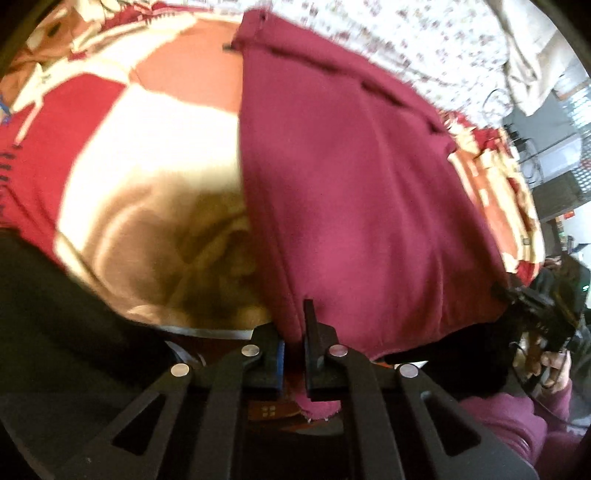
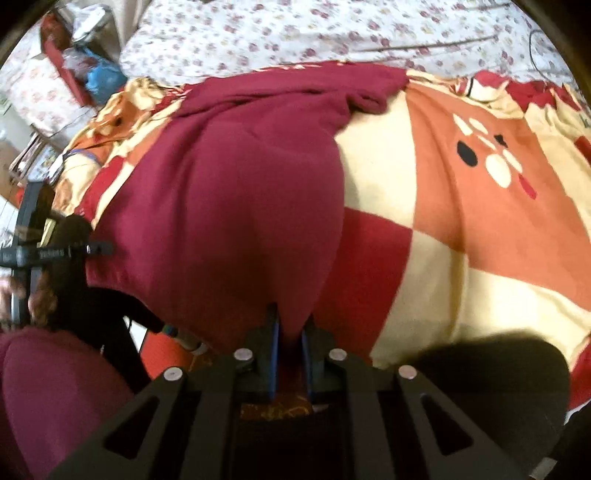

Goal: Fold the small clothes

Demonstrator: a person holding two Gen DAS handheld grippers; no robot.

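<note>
A maroon garment (image 1: pixel 351 177) lies spread on a bed over a red, orange and cream checked blanket (image 1: pixel 147 140). My left gripper (image 1: pixel 293 328) is shut on the garment's near edge, with cloth pinched between its fingers. My right gripper (image 2: pixel 291 325) is shut on another part of the same garment (image 2: pixel 240 177), near its other near corner. In the left wrist view the right gripper (image 1: pixel 517 295) shows at the garment's right corner. In the right wrist view the left gripper (image 2: pixel 99 249) shows at the garment's left edge. The garment stretches away from both grippers.
A white floral sheet (image 2: pixel 332 33) covers the bed beyond the blanket (image 2: pixel 480 177). Bags and clutter (image 2: pixel 92 74) sit at the far left. Shelving and wires (image 1: pixel 554 147) stand to the right. The person's maroon sleeve (image 2: pixel 48 387) is near the bed's front edge.
</note>
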